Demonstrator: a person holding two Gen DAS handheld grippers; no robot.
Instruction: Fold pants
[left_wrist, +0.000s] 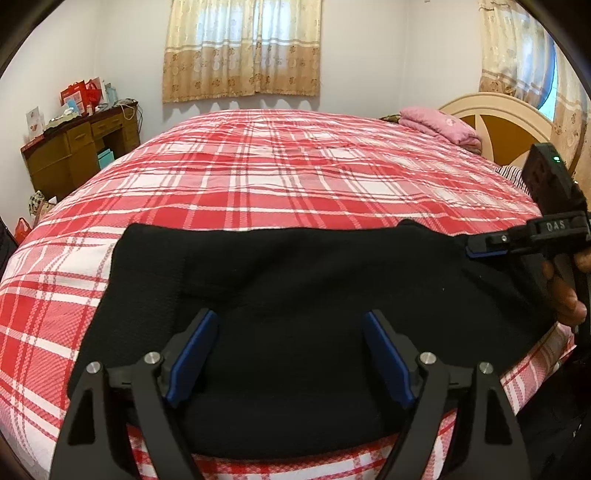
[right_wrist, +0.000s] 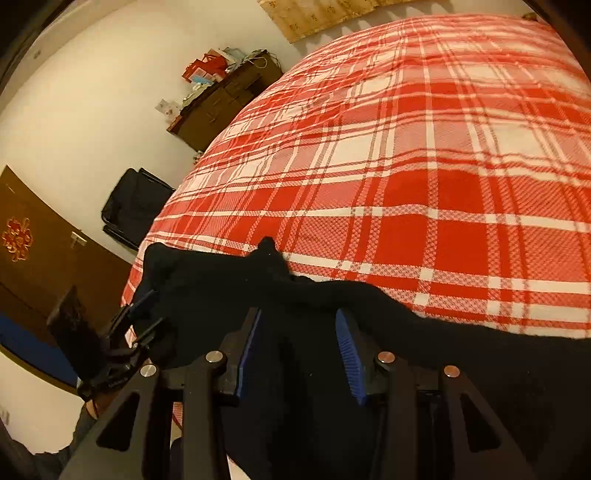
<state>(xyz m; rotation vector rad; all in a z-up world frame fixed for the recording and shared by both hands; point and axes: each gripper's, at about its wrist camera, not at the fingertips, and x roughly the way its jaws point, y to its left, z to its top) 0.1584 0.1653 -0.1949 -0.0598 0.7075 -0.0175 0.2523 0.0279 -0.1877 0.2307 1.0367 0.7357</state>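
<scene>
Black pants (left_wrist: 295, 288) lie folded in a broad rectangle on the near edge of a bed with a red and white plaid cover (left_wrist: 280, 177). My left gripper (left_wrist: 291, 325) hovers over the near part of the pants with its jaws wide open and nothing between them. My right gripper (left_wrist: 476, 249) shows at the pants' right edge in the left wrist view. In the right wrist view my right gripper (right_wrist: 299, 321) stands open over the black cloth (right_wrist: 332, 306), its blue pads (right_wrist: 349, 347) apart. The left gripper (right_wrist: 138, 314) shows there at the pants' far corner.
A pink folded blanket (left_wrist: 439, 125) lies by the cream headboard (left_wrist: 506, 122) at the back right. A wooden desk (left_wrist: 77, 151) with clutter stands left of the bed. A black chair (right_wrist: 133, 206) and a brown door (right_wrist: 33, 251) are beside the bed.
</scene>
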